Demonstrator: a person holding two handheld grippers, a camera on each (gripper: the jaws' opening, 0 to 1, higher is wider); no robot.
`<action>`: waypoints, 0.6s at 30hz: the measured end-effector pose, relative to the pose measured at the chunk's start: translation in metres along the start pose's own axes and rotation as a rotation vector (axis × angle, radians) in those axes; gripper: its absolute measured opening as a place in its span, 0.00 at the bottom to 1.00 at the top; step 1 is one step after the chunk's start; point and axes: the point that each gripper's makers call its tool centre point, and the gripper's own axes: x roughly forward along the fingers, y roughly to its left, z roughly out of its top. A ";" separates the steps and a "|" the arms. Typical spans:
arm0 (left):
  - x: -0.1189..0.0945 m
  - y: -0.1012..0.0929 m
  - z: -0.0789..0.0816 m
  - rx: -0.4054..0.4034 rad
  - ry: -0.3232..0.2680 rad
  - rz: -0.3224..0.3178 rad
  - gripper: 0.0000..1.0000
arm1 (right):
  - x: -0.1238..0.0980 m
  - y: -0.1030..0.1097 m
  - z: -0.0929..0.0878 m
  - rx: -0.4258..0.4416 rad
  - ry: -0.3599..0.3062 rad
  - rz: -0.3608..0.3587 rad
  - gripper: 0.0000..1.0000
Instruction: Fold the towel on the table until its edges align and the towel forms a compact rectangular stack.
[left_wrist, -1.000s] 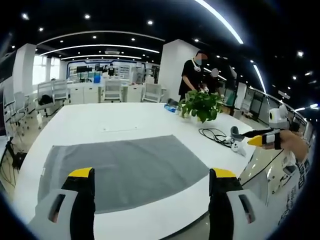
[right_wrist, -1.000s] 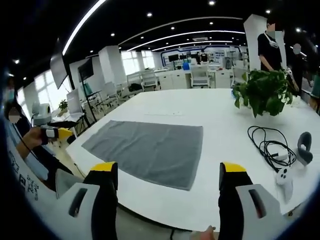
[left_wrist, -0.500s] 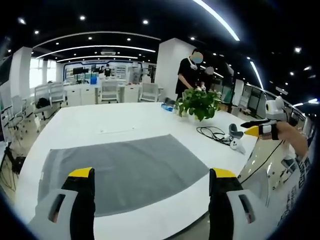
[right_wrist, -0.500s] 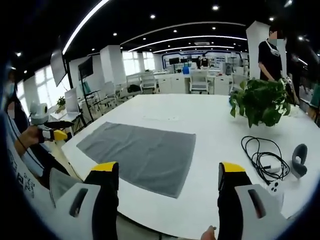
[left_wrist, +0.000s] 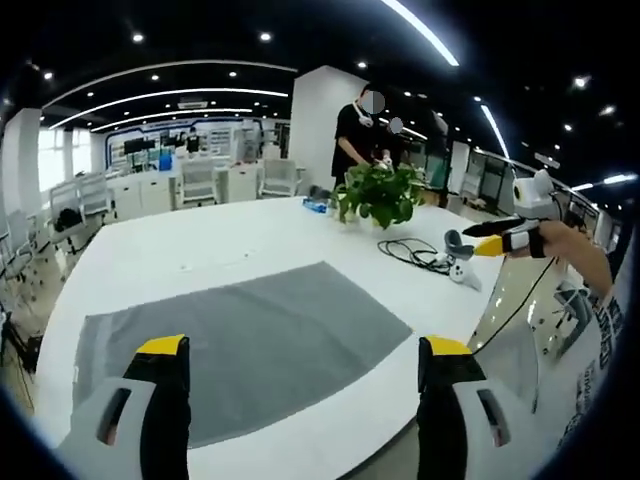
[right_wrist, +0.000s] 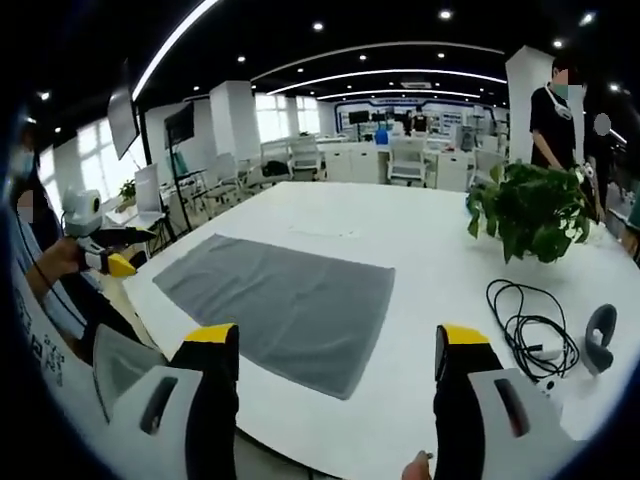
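The folding has not begun, judging from how things lie: the towel is spread flat in a single layer near the front edge of the worktop, with no crease or doubled part to be seen, so every fold and the aligning of edges is left to do. The left gripper hangs above the near edge of the towel with its jaws spread wide and nothing between them; the right gripper is likewise released and empty, held off the front of the worktop with the towel ahead and to its left. The towel is a grey rectangle of matte, slightly napped cloth with a narrow hemmed border, soft and limp by the look of it, and it lies smooth with barely a wrinkle. The worktop is a large, glossy white slab with a rounded outline. Well apart from the towel on its right side stand a leafy green potted plant, a loose coil of black cable, and a small white and grey controller. The jaws are dark with yellow tips.
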 end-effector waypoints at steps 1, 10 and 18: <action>0.003 -0.002 0.003 0.026 -0.002 -0.005 0.96 | 0.001 -0.001 0.001 -0.001 -0.001 0.000 0.80; 0.039 -0.053 0.005 0.158 0.029 -0.166 0.95 | 0.011 -0.016 0.017 0.001 -0.025 -0.016 0.78; 0.062 -0.117 -0.019 0.292 0.084 -0.373 0.91 | 0.026 -0.026 0.027 0.058 -0.066 0.004 0.76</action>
